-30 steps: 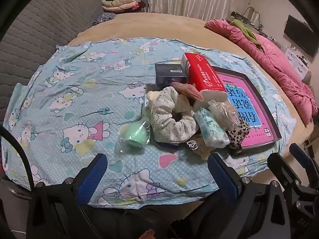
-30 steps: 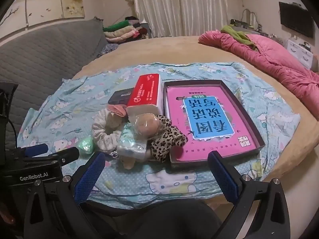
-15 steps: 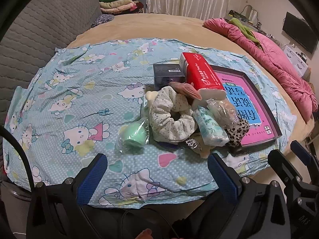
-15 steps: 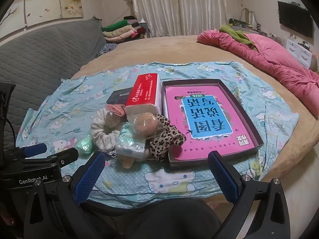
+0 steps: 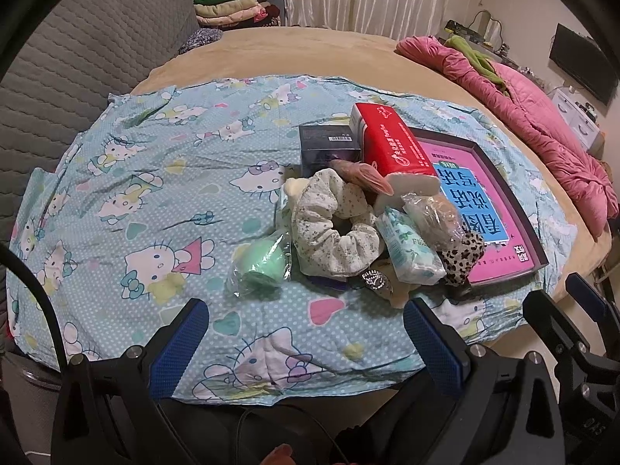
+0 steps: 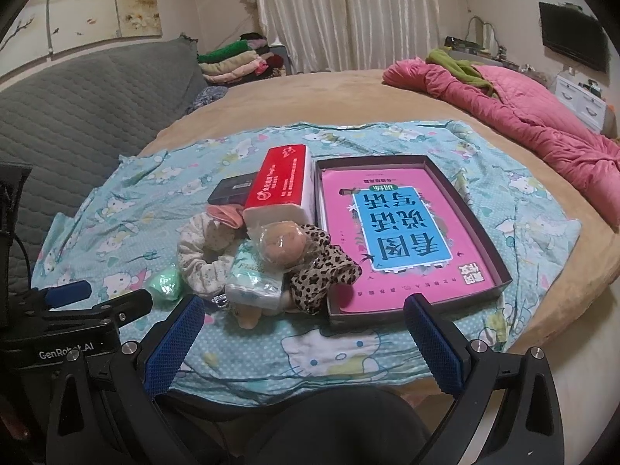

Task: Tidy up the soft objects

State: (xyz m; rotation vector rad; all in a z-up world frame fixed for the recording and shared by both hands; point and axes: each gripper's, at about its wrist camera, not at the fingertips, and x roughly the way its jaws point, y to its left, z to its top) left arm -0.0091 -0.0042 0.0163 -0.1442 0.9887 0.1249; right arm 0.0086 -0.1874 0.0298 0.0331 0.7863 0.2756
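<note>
A pile of soft things lies on the Hello Kitty cloth [image 5: 155,178]: a white floral scrunchie [image 5: 333,224] [image 6: 205,255], a green item in clear wrap [image 5: 263,263] [image 6: 166,285], a tissue pack [image 5: 410,252] [image 6: 252,279], a wrapped brown ball [image 6: 281,244], a leopard-print scrunchie [image 6: 321,271] [image 5: 463,255], and a pink scrunchie [image 5: 364,174]. A dark tray [image 6: 500,267] with a pink book lies to the right. My left gripper [image 5: 306,341] is open and empty, just short of the pile. My right gripper [image 6: 302,341] is open and empty before the tray's near edge.
A red tissue box [image 5: 391,143] and a dark box [image 5: 325,143] stand behind the pile. A pink quilt [image 6: 542,124] lies far right, a grey sofa [image 6: 77,108] on the left, folded clothes [image 6: 236,58] at the back.
Both grippers have tilted up slightly, so the pile sits a little lower in each view. Jaws stay open. No object has moved.
</note>
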